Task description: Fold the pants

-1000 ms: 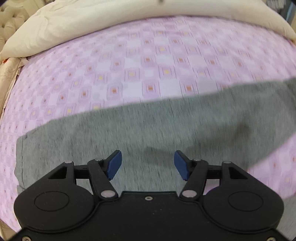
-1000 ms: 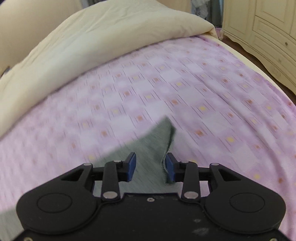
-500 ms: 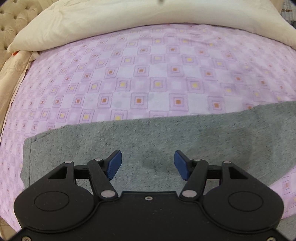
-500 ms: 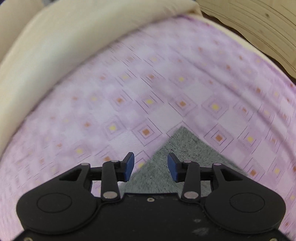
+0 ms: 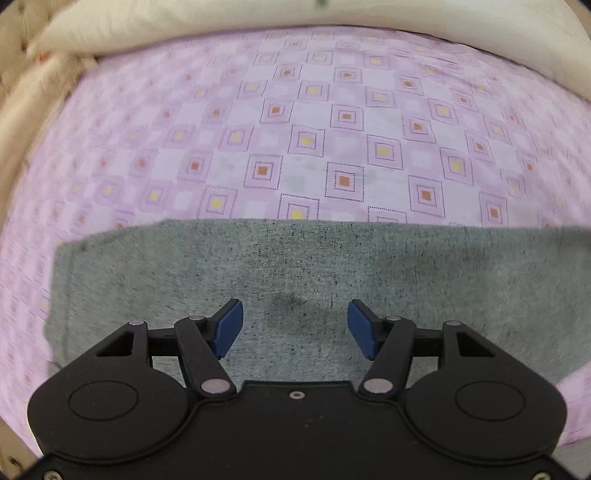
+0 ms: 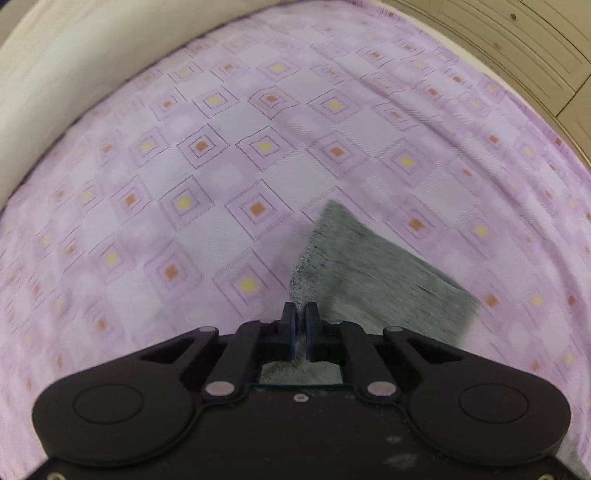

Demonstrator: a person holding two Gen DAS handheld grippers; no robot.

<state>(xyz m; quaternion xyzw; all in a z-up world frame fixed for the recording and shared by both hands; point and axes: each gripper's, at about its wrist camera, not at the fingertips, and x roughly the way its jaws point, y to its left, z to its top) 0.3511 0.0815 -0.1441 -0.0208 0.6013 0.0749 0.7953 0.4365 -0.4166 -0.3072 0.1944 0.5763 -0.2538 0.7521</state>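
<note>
Left wrist view looks steeply down on a bed (image 5: 332, 122) covered by a lilac sheet printed with small yellow and orange squares. Grey pants (image 5: 295, 266) lie flat across the lower half of this view, running from a squared-off end near the bed's left edge away to the right and out of the picture. Their far edge is straight and lies roughly parallel to a cream duvet (image 5: 221, 18) bunched along the bed's far edge. The left hand-held gripper (image 5: 294, 328) hangs over the middle of the cloth with its blue pads (image 5: 229, 328) well apart and nothing between them; whether the pads touch the fabric below cannot be told. A faint shadow sits on the pants just ahead of the gap.

Right wrist view shows the right hand-held gripper (image 6: 301, 325) closed on the pants (image 6: 369, 273), a thin fold of grey cloth pinched between the two blue pads. More of the grey fabric shows through the opening behind the pads. From the grip a corner of the cloth rises ahead and to the right, its point standing clear above the sheet, with a speckled raw-looking edge on the left side. The fabric here is blurred. The duvet (image 6: 74, 55) runs along the bed's far-left edge, and pale wood panelling (image 6: 517, 37) shows past the bed's far-right corner.
</note>
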